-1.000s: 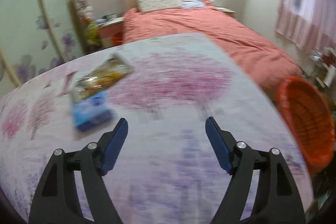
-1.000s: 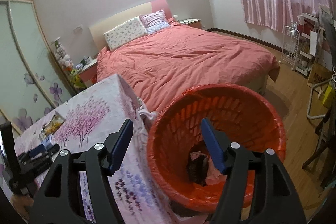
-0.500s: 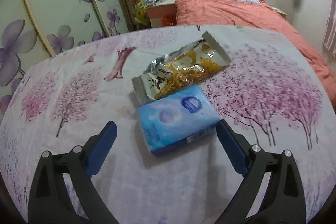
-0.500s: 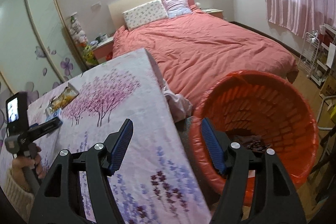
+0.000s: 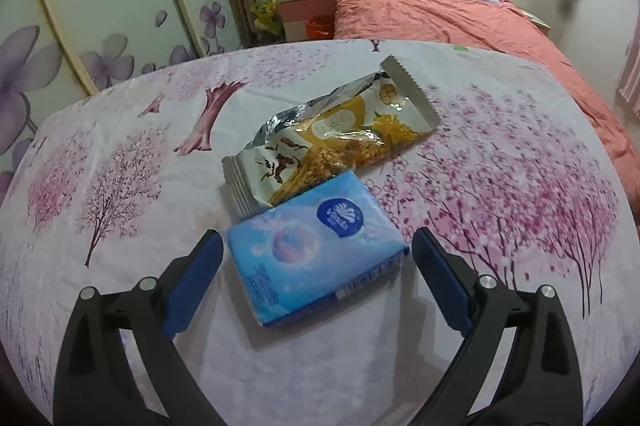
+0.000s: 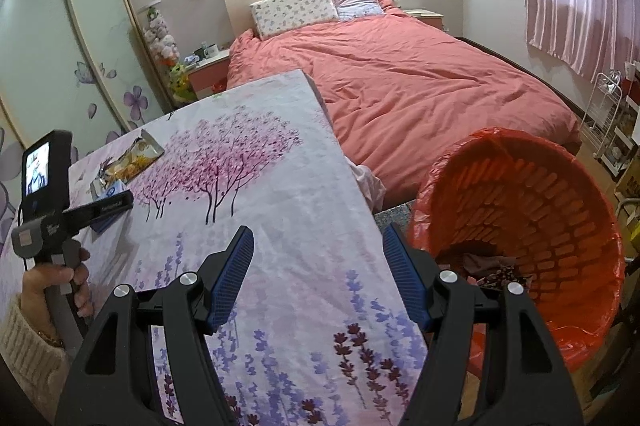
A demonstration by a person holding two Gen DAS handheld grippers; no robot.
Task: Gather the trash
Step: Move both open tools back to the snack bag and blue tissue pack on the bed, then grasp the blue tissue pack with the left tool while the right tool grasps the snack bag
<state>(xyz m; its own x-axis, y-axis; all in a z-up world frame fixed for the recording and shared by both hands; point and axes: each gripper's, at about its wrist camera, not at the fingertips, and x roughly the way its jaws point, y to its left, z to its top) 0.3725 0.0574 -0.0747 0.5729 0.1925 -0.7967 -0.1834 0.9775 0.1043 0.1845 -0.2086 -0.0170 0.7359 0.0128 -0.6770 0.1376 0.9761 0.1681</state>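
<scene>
Both views had swung from the orange bin [image 6: 520, 226] toward the table [image 5: 500, 154]. That bin stood off the table's right edge, mouth tilted toward it, likely for easy drops. The left gripper [image 5: 316, 258], jaws wide and just narrowing, straddled the blue tissue pack [image 5: 316, 246] without touching; the snack wrapper [image 5: 340, 142] lay partly beneath it. The right gripper [image 6: 318, 276] hung unclenched and empty near the table edge, with bare cloth around.

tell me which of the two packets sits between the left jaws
The blue tissue pack, closer to the camera, lies between the open jaws, untouched; the torn yellow snack wrapper lies beyond it.
</scene>
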